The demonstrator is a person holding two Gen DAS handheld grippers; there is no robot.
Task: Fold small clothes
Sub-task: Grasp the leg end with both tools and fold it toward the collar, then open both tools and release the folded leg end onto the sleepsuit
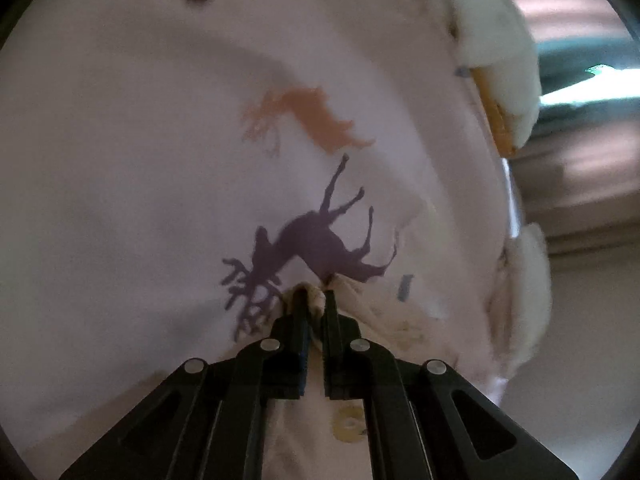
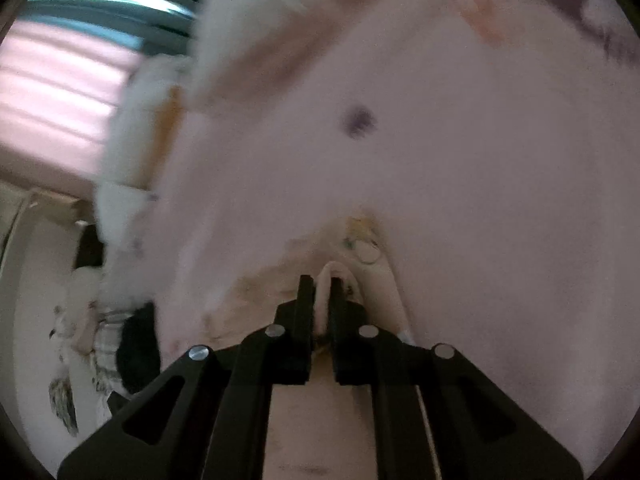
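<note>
A pale pink small garment [image 1: 140,168] with a purple deer print [image 1: 304,248], an orange deer print [image 1: 308,120] and white fluffy trim [image 1: 500,40] fills the left wrist view. My left gripper [image 1: 314,296] is shut on a bunched edge of it. The same garment [image 2: 440,180] fills the right wrist view, blurred, held up off the surface. My right gripper [image 2: 322,284] is shut on a folded edge of it beside a small round button [image 2: 368,252].
A pile of other clothes [image 2: 100,344], striped, black and patterned, lies on the pale surface at lower left in the right wrist view. Pink and dark striped background [image 2: 60,80] shows behind the garment.
</note>
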